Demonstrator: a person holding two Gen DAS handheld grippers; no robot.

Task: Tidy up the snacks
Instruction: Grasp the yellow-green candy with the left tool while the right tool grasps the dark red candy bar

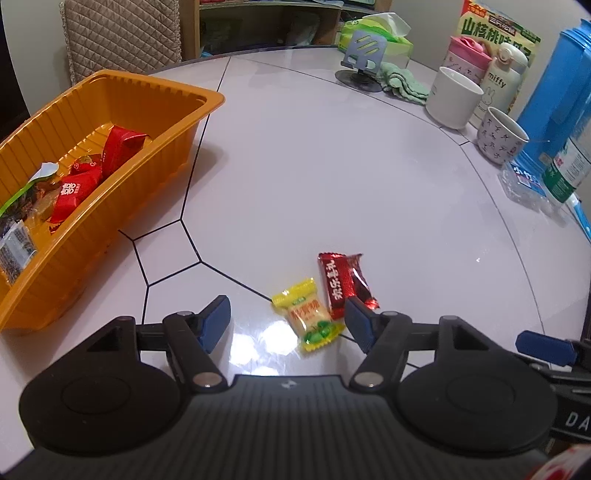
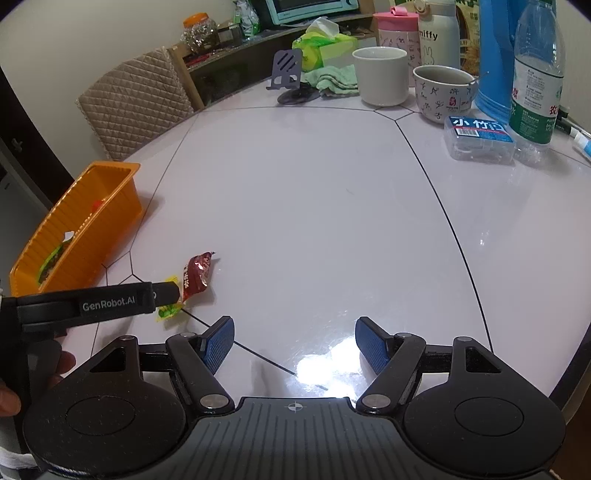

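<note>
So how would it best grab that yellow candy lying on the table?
Probably across the flat middle of the yellow candy, pinching its two long edges from straight above. It lies flat with crimped ends, and the red candy sits close on its right, so the open left hand-held gripper needs care there.

"miffy" is printed on the white bottle (image 1: 503,79), above a rabbit drawing. "山核桃味" can be read on the green snack box (image 1: 496,27). "小竹" is seen on the clear plastic box (image 2: 479,138) with the blue label. "GenRobot.AI" is marked on the left gripper (image 2: 110,301). "欢乐喜礼" is printed on the red candy wrapper (image 1: 337,284), though it is only partly legible.
</note>
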